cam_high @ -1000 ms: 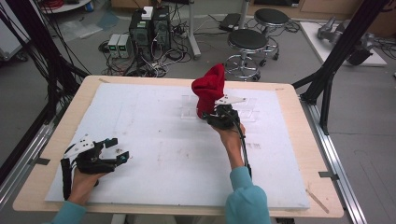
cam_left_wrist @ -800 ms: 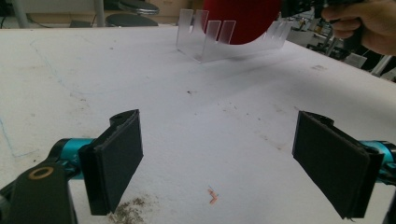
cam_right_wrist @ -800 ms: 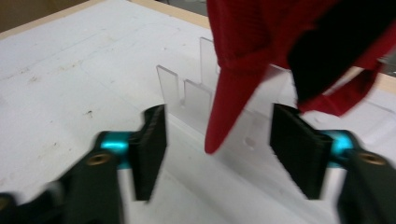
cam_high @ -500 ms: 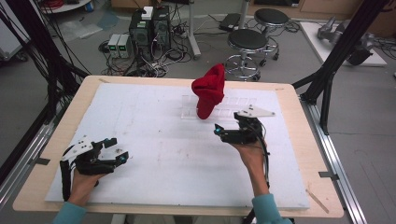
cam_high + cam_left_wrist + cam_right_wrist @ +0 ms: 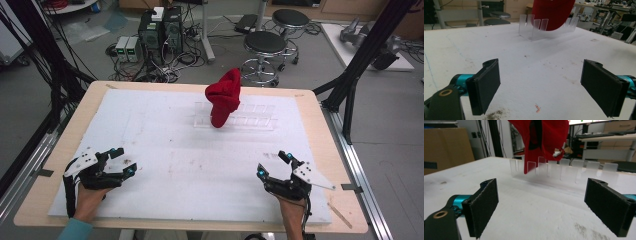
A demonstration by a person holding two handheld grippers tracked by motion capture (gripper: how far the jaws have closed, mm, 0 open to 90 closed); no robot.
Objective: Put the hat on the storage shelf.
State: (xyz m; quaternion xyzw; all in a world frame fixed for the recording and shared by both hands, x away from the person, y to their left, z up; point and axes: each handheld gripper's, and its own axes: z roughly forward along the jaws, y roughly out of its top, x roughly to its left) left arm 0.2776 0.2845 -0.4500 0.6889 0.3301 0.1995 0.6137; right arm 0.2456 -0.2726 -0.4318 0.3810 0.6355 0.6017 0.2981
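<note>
Red knit cap [image 5: 223, 102] draped upright over clear slotted rack [image 5: 250, 116] at the pad's far middle. Right gripper [image 5: 273, 165], jaws just sprung wide and empty, pulled back to the near edge; left gripper [image 5: 124, 161] likewise released, parked opposite. Placement apparently done; next, probably nothing beyond checking the cap sits steady.

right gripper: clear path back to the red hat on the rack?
Probably yes. The right gripper has just opened, with nothing between its jaws, and bare white table lies between it and the red hat on the clear rack. Nothing visible blocks a straight approach.
</note>
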